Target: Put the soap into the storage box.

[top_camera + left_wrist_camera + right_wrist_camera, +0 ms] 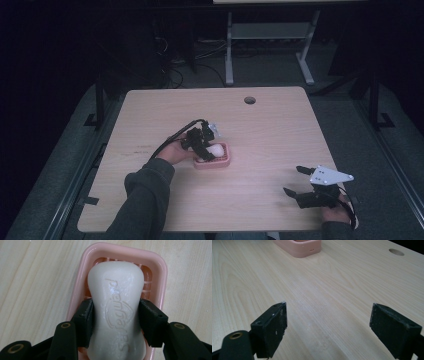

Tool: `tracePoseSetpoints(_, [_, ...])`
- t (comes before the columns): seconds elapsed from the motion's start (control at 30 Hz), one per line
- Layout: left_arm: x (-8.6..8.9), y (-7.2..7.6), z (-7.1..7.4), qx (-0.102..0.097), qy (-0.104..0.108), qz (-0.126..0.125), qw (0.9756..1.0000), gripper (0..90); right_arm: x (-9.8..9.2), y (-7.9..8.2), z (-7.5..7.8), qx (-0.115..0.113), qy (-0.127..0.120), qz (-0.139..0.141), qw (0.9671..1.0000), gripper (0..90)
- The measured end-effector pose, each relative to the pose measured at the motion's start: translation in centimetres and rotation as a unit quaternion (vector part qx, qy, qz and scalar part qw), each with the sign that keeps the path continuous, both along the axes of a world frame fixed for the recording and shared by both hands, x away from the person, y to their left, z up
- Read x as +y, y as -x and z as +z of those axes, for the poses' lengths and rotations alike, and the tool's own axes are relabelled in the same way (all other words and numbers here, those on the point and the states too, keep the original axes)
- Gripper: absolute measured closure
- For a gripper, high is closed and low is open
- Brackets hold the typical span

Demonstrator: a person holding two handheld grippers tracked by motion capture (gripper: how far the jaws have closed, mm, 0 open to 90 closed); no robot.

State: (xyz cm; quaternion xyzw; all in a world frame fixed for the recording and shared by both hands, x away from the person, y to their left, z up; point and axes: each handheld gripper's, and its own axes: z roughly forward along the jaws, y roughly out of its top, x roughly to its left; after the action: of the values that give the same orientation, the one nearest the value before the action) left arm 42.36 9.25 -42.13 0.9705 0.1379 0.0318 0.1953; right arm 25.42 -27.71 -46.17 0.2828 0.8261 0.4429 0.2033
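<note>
A white soap bar (116, 285) with raised lettering lies in a pink soap dish (160, 267) near the middle of the wooden table (265, 135). My left gripper (116, 315) reaches down over the dish, and its two black pads press against the bar's narrow waist from both sides. In the high view the soap bar (216, 150) shows white under the left gripper (206, 152), inside the pink dish (220, 163). My right gripper (293, 180) rests low at the table's front right, open, with bare wood between its pads (274, 325). Far ahead of it stands the dish (298, 247).
A round cable hole (249, 100) sits near the table's far edge, also visible as the hole (396, 251) in the right gripper view. A person's left sleeve (145, 195) comes in at the front. Desk legs (229, 50) stand on the dark floor beyond.
</note>
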Motion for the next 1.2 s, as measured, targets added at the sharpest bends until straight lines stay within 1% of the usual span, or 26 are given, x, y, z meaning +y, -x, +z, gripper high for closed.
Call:
tracePoseSetpoints(0.13, [0.1,0.1,0.3,0.0,0.002,0.001,1.0,47.9,0.0,0.0,0.0,-0.002,0.002,0.001,1.0,13.7])
tracePoseSetpoints(0.2, [0.2,0.2,0.5,-0.007,0.009,0.003,0.9999,47.2,0.1,0.0,0.0,-0.002,0.002,0.001,1.0,13.7])
tracePoseSetpoints(0.23, [0.2,0.2,0.5,-0.007,0.009,0.003,0.9999,46.2,0.1,0.0,0.0,-0.002,0.002,0.001,1.0,13.7])
tracePoseSetpoints(0.27, [0.3,0.4,0.9,-0.009,0.011,0.004,0.9999,45.8,0.1,0.0,0.0,-0.002,0.002,0.001,1.0,13.7])
tracePoseSetpoints(0.3, [0.3,0.4,0.9,-0.011,0.014,0.008,0.9998,45.1,0.0,0.0,0.0,-0.002,0.002,0.001,1.0,13.7])
tracePoseSetpoints(0.37, [0.5,0.5,1.1,-0.008,0.016,0.009,0.9998,43.8,0.0,0.0,0.0,-0.002,0.002,0.001,1.0,13.7])
tracePoseSetpoints(0.47, [0.6,0.7,1.4,-0.009,0.014,0.005,0.9998,43.7,0.1,0.0,0.0,-0.003,0.003,0.002,1.0,13.7])
tracePoseSetpoints(0.57, [0.6,0.8,1.6,-0.01,0.019,0.003,0.9998,43.0,0.1,0.0,0.0,-0.003,0.003,0.001,1.0,13.7])
tracePoseSetpoints(0.63, [0.6,1.0,1.7,-0.012,0.015,0.006,0.9998,41.2,0.1,0.0,0.0,-0.003,0.003,0.0,1.0,13.7])
tracePoseSetpoints(0.73, [0.7,1.1,1.8,-0.012,0.013,0.005,0.9998,41.2,0.1,0.0,0.0,-0.004,0.004,0.0,1.0,13.7])
tracePoseSetpoints(0.9, [0.8,1.5,2.0,-0.014,0.016,0.005,0.9998,40.2,0.0,0.0,0.0,-0.004,0.005,0.0,1.0,13.7])
tracePoseSetpoints(0.97, [0.9,1.5,2.1,-0.013,0.014,0.003,0.9998,40.2,0.0,0.0,0.1,-0.005,0.004,0.0,1.0,13.7])
tracePoseSetpoints(1.0, [1.0,1.7,2.3,-0.014,0.013,0.004,0.9998,40.2,0.1,0.0,0.1,-0.002,0.002,-0.002,1.0,13.7])
tracePoseSetpoints(1.07, [1.3,1.9,2.4,-0.019,0.019,0.004,0.9996,40.1,0.1,0.0,0.0,-0.003,0.004,0.0,1.0,13.7])
tracePoseSetpoints(1.17, [1.6,2.1,2.6,-0.017,0.021,0.007,0.9996,39.7,0.2,0.0,0.1,-0.001,0.006,-0.001,1.0,13.7])
tracePoseSetpoints(1.2, [1.9,2.5,2.7,-0.021,0.022,0.006,0.9995,39.5,0.2,-0.1,0.1,-0.002,0.007,0.0,1.0,13.7])
